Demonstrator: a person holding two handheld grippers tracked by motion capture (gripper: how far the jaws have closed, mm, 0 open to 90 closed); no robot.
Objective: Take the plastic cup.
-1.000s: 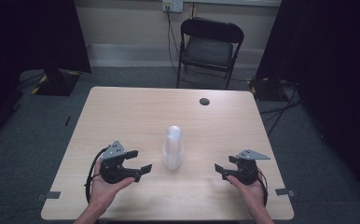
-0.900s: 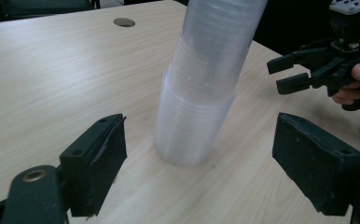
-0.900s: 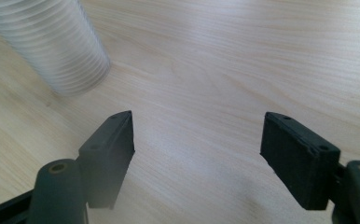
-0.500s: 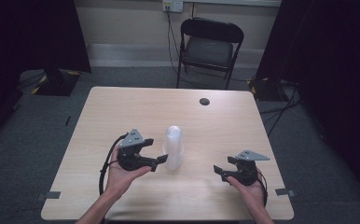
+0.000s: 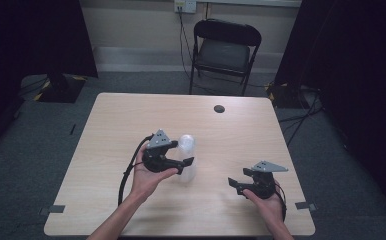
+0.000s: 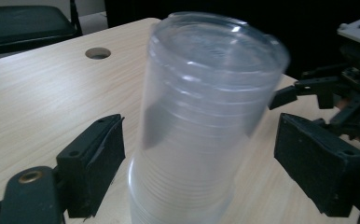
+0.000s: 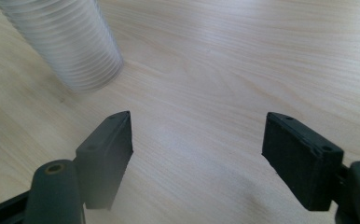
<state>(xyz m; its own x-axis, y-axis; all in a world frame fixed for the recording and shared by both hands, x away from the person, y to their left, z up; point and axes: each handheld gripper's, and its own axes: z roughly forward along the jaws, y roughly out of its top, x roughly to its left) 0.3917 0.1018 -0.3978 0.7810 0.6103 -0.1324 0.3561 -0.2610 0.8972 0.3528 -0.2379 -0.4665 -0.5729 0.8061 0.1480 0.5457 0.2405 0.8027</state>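
Observation:
A tall stack of clear plastic cups stands upside down near the middle of the wooden table. My left gripper is open, one jaw on each side of the stack, at about mid-height. In the left gripper view the cup stack stands between the jaws with a small gap on either side, slightly blurred. My right gripper rests open near the table's front right, with nothing between its jaws. The right gripper view has the cup stack at its upper left, away from the right gripper.
A round dark cable hole sits in the table towards the far right. A black folding chair stands behind the table. Dark curtains hang on both sides. The right gripper lies beyond the cups in the left gripper view.
My left gripper has moved from the front left of the table rightwards and forwards to the cup stack, which now stands between its open jaws. The right gripper has stayed put.

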